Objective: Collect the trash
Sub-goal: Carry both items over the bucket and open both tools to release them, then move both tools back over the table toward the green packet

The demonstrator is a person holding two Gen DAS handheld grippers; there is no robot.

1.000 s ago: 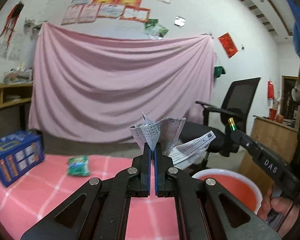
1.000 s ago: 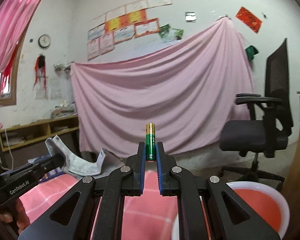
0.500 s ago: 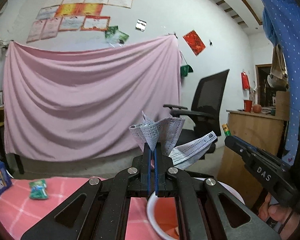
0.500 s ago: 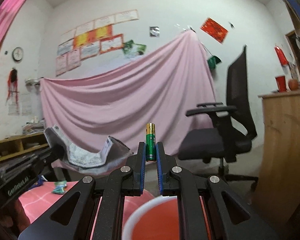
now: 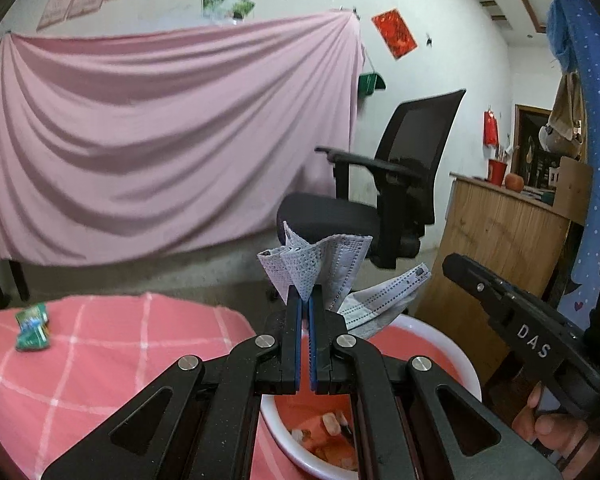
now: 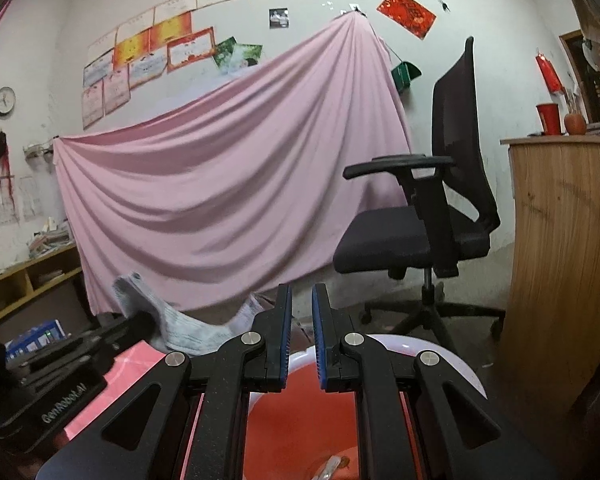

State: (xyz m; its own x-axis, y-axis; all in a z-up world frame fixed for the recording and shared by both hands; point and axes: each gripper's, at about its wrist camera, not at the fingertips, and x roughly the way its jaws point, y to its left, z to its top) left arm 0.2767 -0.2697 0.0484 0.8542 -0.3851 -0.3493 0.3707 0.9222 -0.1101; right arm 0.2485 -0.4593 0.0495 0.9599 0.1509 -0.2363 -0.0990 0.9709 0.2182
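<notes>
Your left gripper (image 5: 305,300) fingers clamp a crumpled grey face mask (image 5: 320,264) above the round red basin with a white rim (image 5: 466,364), which holds small scraps; your right gripper (image 6: 301,300) fingers stand slightly apart, empty.

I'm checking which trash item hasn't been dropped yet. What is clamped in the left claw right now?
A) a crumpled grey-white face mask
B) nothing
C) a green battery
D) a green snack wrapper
A: the left wrist view shows the left claw shut on the crumpled grey-white face mask, held over the white-rimmed red basin.
</notes>
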